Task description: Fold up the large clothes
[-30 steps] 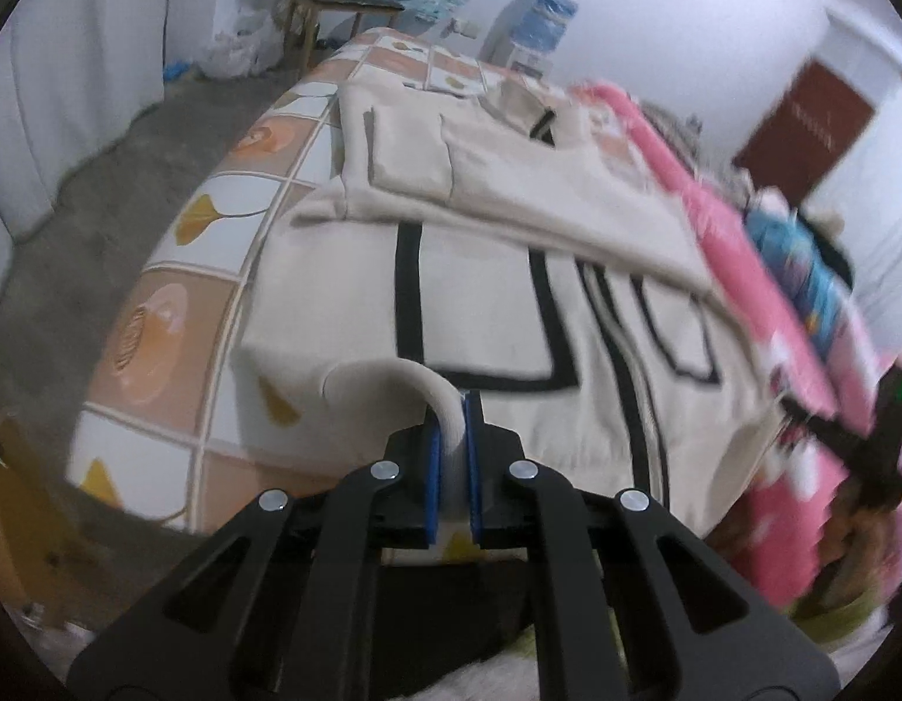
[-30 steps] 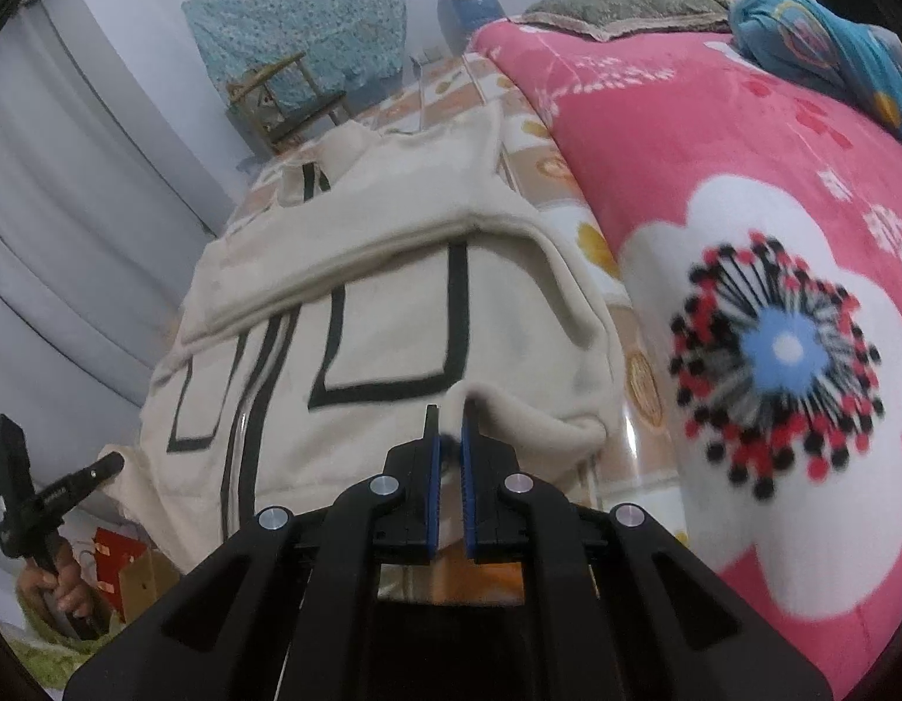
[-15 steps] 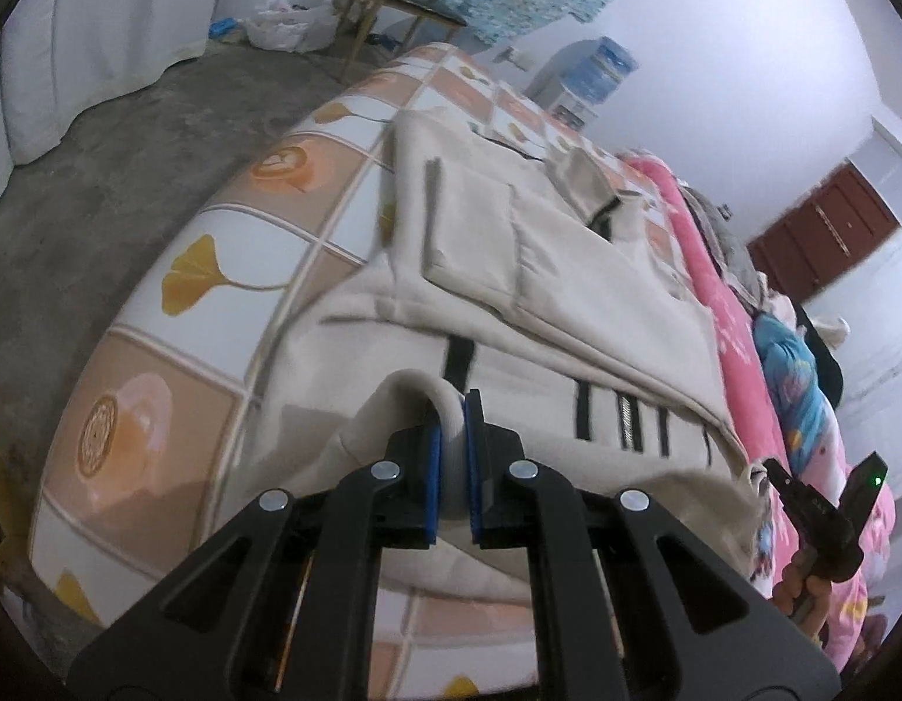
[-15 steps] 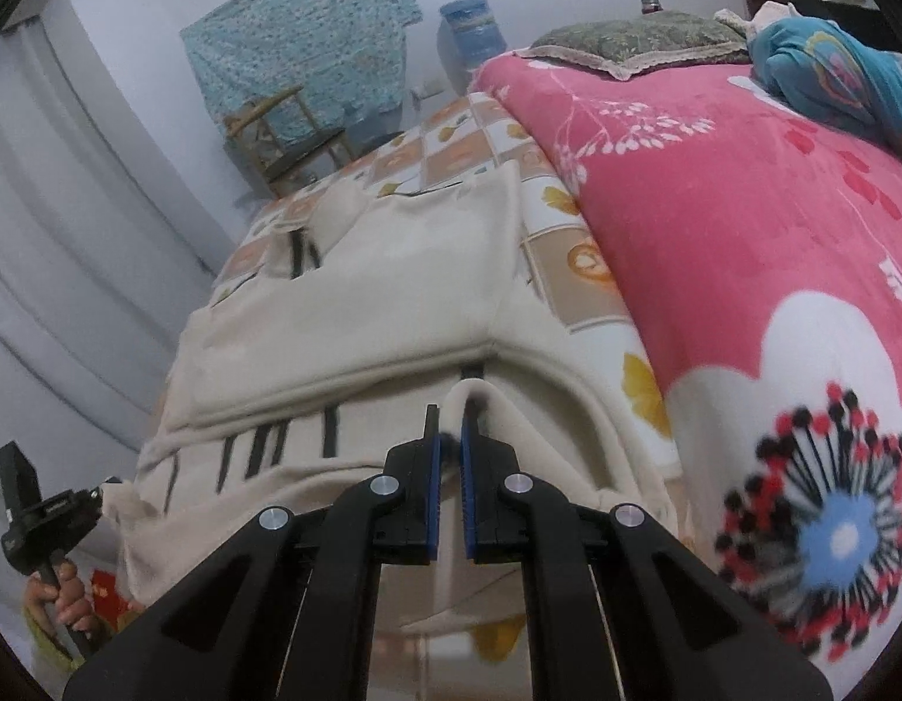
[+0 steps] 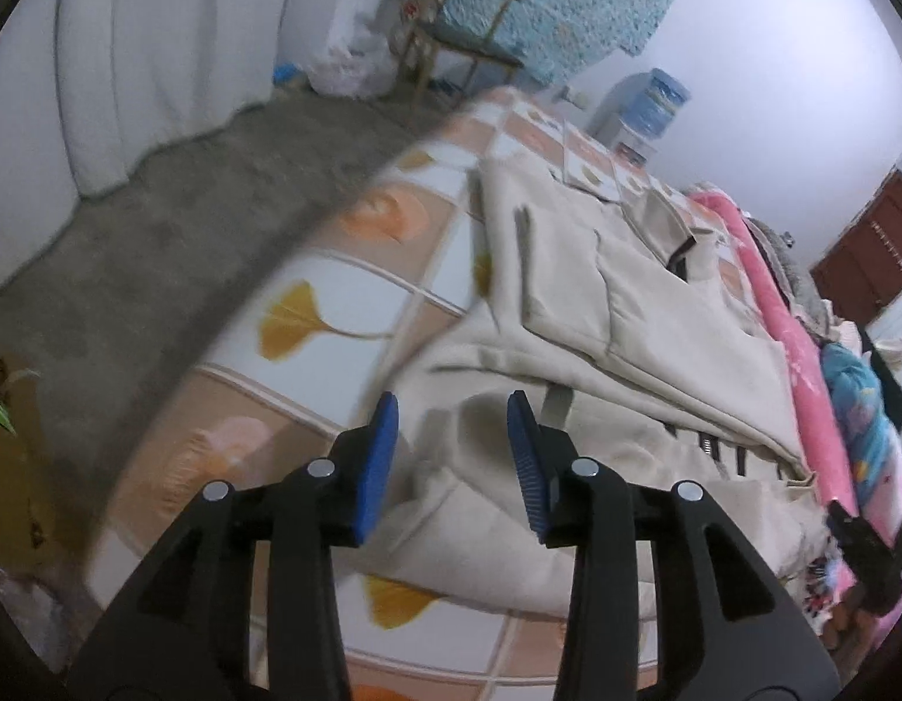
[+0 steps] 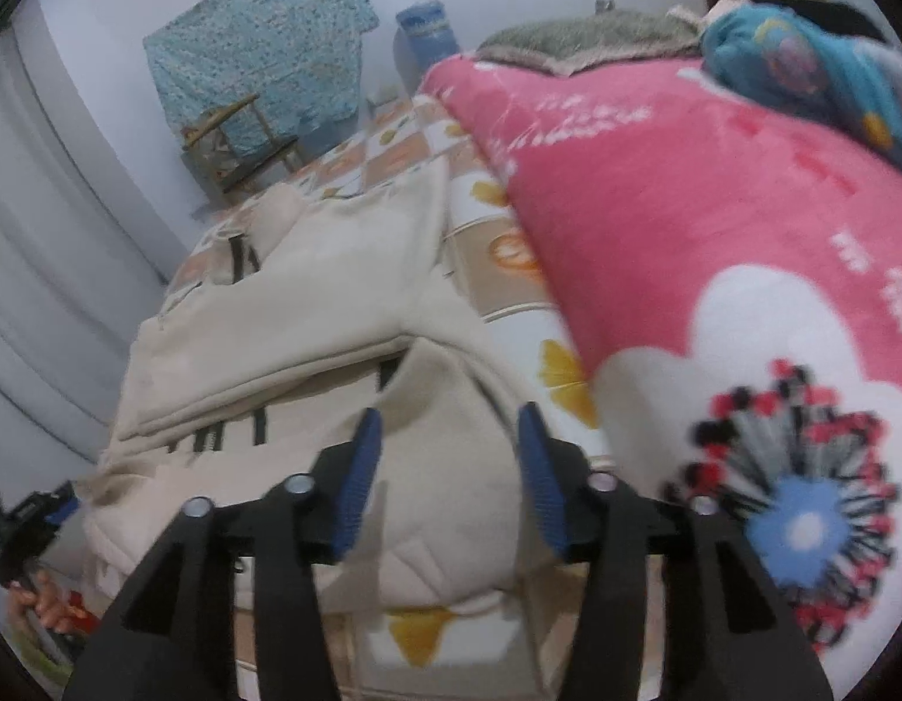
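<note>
A cream garment with black lines lies on the tiled-pattern bed sheet, its bottom part folded up over the middle. My left gripper is open and empty, just above the garment's folded left corner. In the right wrist view the same garment lies folded, and my right gripper is open and empty above its folded right corner. The black lines are mostly hidden under the fold.
A pink flowered blanket covers the bed's right side, with a blue bundle on it. Grey floor, a wooden chair and a water dispenser lie beyond the bed. White curtains hang on the left.
Both grippers carried the garment's bottom hem up and forward over the body, then opened and let it go. The hem now lies folded on the garment.
</note>
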Action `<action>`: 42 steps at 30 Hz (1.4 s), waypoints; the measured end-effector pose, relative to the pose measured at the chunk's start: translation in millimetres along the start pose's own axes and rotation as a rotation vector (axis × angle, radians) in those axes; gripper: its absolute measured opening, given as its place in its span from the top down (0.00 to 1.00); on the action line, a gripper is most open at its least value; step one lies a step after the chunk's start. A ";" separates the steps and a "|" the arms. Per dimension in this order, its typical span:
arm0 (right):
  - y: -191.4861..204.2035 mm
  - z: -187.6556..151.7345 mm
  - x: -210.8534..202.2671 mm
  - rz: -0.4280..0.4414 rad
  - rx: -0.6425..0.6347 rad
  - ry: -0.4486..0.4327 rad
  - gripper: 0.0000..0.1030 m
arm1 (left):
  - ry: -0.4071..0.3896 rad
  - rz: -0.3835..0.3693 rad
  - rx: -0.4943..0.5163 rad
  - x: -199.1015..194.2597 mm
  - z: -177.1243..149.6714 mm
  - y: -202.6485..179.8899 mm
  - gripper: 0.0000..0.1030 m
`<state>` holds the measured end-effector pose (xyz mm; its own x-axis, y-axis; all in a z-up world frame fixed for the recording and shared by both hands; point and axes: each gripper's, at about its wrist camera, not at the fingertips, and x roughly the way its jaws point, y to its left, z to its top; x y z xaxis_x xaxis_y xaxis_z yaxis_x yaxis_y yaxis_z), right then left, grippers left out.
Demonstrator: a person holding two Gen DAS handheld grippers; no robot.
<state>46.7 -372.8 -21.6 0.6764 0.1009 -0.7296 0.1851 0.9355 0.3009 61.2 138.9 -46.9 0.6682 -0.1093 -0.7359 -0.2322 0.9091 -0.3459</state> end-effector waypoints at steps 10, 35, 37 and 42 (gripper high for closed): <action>52.9 -8.9 -12.8 0.126 -0.140 0.038 0.32 | 0.073 -0.197 0.227 -6.7 -21.8 -59.3 0.55; 137.6 -25.2 18.7 -0.014 -0.422 0.079 0.97 | -0.074 -0.258 0.662 15.7 -62.2 -182.4 0.97; 139.0 -22.4 30.0 -0.022 -0.420 0.070 0.97 | -0.058 -0.236 0.649 30.5 -59.2 -182.8 0.97; 125.6 -30.1 80.1 -0.026 -0.368 0.149 0.97 | 0.005 -0.166 0.648 75.9 -70.7 -180.3 0.97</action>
<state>102.7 -237.0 -60.7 0.5593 0.0981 -0.8231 -0.0851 0.9945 0.0607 103.8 -61.8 -81.5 0.6550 -0.2692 -0.7061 0.3464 0.9374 -0.0361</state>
